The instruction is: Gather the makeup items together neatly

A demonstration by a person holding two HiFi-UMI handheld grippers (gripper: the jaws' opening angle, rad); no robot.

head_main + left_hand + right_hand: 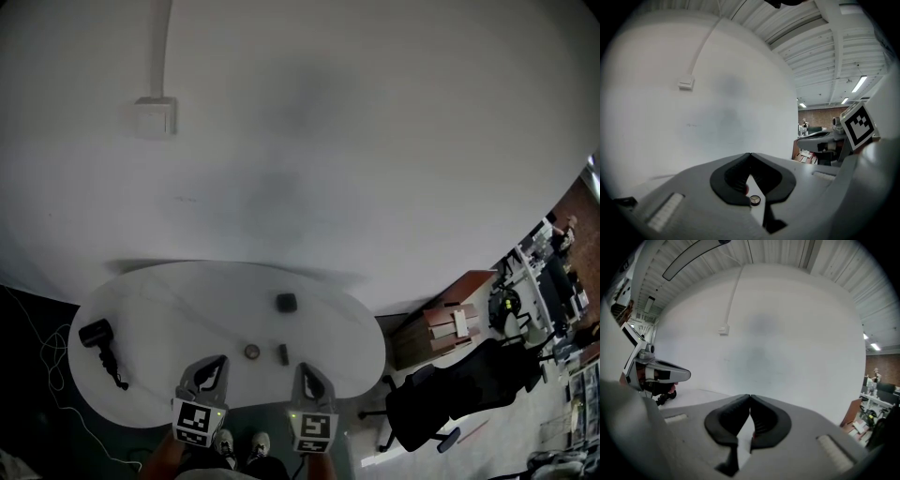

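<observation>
So the makeup here is only three small bits. A little round pot (252, 351) and a short dark tube (282, 352) are sat just beside each other near the front edge of the white oval table (187, 286). A dark square compact (286, 302) is parked further back, apart from them. Nothing is gathered yet, by the look of it.

The left gripper (221, 360) and right gripper (304, 367) are both held just short of the pot and tube. Both sets of jaws are clamped together tip to tip, with nothing caught in them.

Main risk imo: if either gripper is pushed in like that, the tube gets rolled or the pot gets skidded off the near edge instead of being picked up. The black corded gadget (97, 333) at the left end is well apart, so it's unlikely to be snagged.
</observation>
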